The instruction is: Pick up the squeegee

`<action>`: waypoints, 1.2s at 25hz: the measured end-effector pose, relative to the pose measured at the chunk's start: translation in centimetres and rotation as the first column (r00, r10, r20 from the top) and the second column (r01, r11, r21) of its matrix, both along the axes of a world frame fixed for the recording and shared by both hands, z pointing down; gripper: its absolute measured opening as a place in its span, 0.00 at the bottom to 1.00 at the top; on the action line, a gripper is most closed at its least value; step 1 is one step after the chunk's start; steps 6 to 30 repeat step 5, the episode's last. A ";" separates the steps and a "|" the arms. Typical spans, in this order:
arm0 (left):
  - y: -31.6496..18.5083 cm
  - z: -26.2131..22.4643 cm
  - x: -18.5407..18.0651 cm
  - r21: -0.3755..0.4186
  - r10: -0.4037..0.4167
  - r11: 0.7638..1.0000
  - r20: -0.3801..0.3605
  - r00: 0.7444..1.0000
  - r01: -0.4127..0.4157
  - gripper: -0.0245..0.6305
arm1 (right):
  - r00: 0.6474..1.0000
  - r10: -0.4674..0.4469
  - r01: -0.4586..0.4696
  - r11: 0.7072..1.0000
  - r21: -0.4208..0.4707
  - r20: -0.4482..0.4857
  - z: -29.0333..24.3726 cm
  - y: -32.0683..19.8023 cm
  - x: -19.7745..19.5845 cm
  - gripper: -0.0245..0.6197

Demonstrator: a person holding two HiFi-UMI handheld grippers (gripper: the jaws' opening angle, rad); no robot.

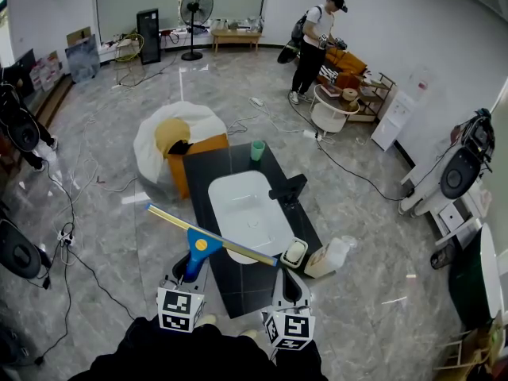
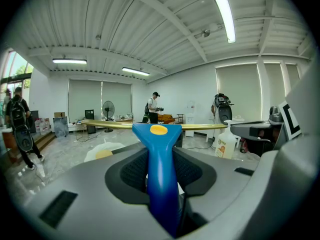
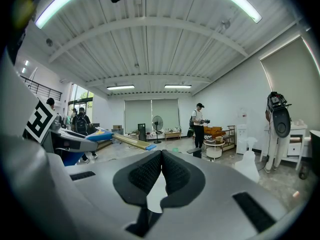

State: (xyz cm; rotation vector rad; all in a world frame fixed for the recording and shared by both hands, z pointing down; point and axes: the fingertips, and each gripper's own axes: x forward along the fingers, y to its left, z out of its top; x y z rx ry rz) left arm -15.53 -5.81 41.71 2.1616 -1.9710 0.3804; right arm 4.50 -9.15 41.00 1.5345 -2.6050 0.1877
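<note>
Right up front, the left gripper is clamped on the squeegee, its ribbed black pads squeezing the smooth blue plastic handle from both sides. That handle flares into a wedge with a round yellow dot, topped by a long, thin, brass-coloured blade. The blade is held about level, off the desk, and in the head view it crosses the near rim of the basin. Beside it, the right gripper has its jaws pressed together, with nothing between them. The desk is a dark glossy slab. The basin is a white rounded rectangle with an angular black tap. A green cup stands at the far end, and a pale bottle sits by the right edge.
</note>
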 end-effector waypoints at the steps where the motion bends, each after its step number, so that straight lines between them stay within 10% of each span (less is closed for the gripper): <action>1: 0.0 0.0 0.0 0.000 0.000 1.000 0.000 1.000 0.000 0.26 | 1.000 0.001 -0.001 1.000 0.000 0.000 0.0 0.1 0.0 0.06; 30: 0.2 0.0 0.1 -0.003 0.000 1.000 0.002 1.000 0.000 0.26 | 1.000 0.002 -0.002 1.000 0.000 0.001 -0.1 0.2 0.1 0.06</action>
